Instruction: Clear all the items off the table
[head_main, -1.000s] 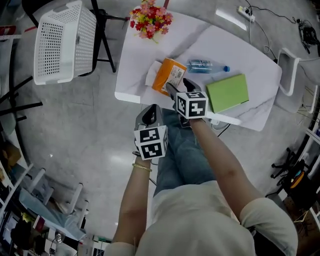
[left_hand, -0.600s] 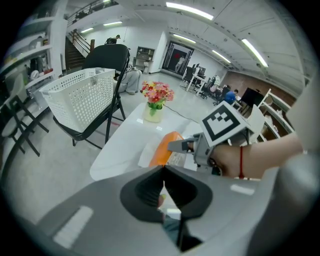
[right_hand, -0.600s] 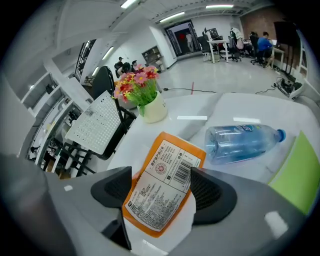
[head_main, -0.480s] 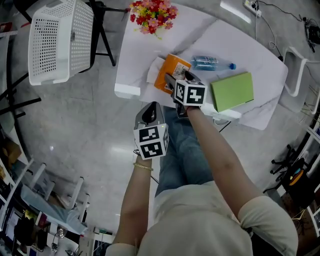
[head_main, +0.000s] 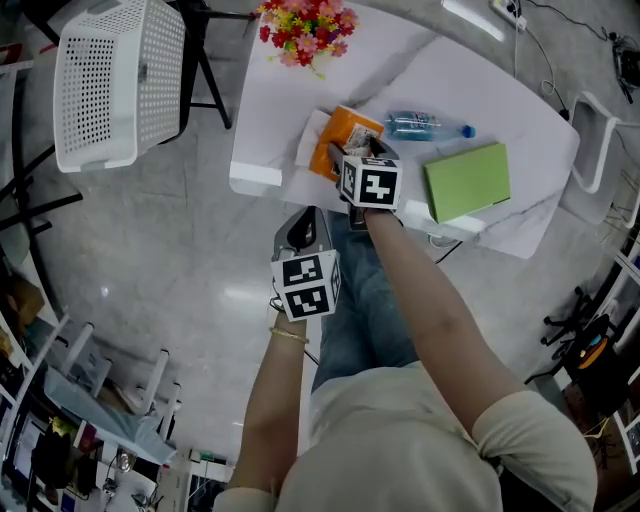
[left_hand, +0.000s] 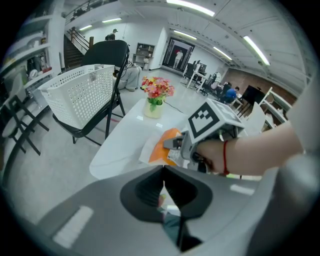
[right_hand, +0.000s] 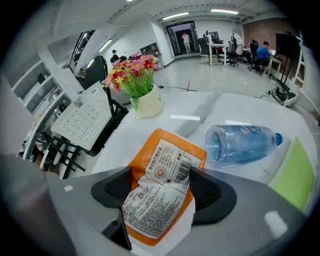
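Down toward the table (head_main: 270, 110) came the right gripper (right_hand: 160, 187), its jaws having just been opening. They stood wide and straddled the orange packet (right_hand: 172, 150) without clamping it (its edges lay right at the pads). That packet lay flat, label up, near the table's front edge. Farther in on the table, a water bottle (head_main: 425, 127) lay on its side, with a green book (head_main: 467, 180) toward the table's right end. Off the table's front edge hung the left gripper (left_hand: 164, 180), jaws fully together and empty.
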